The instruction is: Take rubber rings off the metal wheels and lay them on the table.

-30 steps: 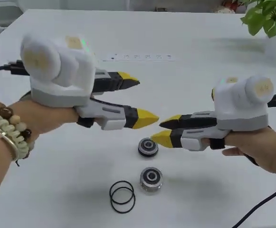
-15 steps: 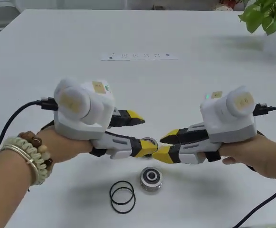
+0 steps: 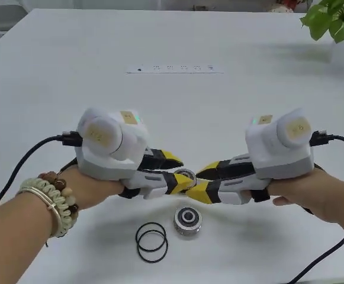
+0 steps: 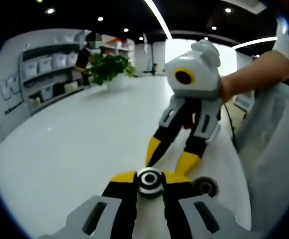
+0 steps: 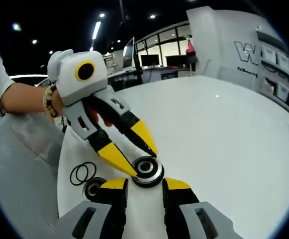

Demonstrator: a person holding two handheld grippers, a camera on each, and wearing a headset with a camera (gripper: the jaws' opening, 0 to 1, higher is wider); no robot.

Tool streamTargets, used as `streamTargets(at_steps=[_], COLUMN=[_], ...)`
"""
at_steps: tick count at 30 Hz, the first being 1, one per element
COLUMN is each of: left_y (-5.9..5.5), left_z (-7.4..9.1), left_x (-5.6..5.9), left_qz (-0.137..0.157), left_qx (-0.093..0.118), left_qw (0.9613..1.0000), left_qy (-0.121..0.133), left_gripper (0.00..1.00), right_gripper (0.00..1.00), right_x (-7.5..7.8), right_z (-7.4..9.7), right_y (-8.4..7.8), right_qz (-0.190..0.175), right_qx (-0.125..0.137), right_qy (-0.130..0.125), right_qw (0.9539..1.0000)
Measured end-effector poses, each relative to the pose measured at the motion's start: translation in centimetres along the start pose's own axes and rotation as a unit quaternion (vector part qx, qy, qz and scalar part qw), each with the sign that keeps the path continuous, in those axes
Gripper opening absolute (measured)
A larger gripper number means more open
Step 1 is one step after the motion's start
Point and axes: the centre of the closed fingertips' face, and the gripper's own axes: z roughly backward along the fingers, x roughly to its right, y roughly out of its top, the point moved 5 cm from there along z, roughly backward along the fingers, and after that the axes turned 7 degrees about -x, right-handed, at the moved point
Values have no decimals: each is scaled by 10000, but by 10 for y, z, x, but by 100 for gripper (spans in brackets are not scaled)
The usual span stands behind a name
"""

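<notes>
**Head view.** The metal wheel [image 3: 185, 176] sits between the two pairs of tongs, over the table [image 3: 71, 71]. The left tongs [image 3: 182, 170] reach it from your left and the right tongs [image 3: 198, 181] from your right, with their tips nearly meeting. A second wheel [image 3: 187, 220] lies on the table nearer to you. Two loose rubber rings [image 3: 151, 241] lie just beside it.

**Left gripper view.** The left tongs appear clamped on the metal wheel, one jaw against each side. Its flat face is turned toward the camera. The right tongs point at it from beyond.

**Right gripper view.** The right tongs stand apart and grip nothing. The metal wheel lies just ahead of their tips, centred on the gap. Expect the next move to need only a short, straight advance of the right tongs.
</notes>
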Motion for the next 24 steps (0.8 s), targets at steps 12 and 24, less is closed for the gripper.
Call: streamTargets(at_steps=[12, 24], left_y=[-3, -3], left_z=[1, 1], left_x=[1, 2], left_qz=[272, 203], left_qx=[72, 61], left_qw=[9996, 9997], left_qy=[-8, 108], left_gripper=[15, 15], right_gripper=[22, 14], right_x=[3, 2], right_z=[0, 2], right_y=[0, 0], right_qz=[47, 409], right_qx=[5, -101], right_qy=[-95, -168], right_qw=[9999, 9990])
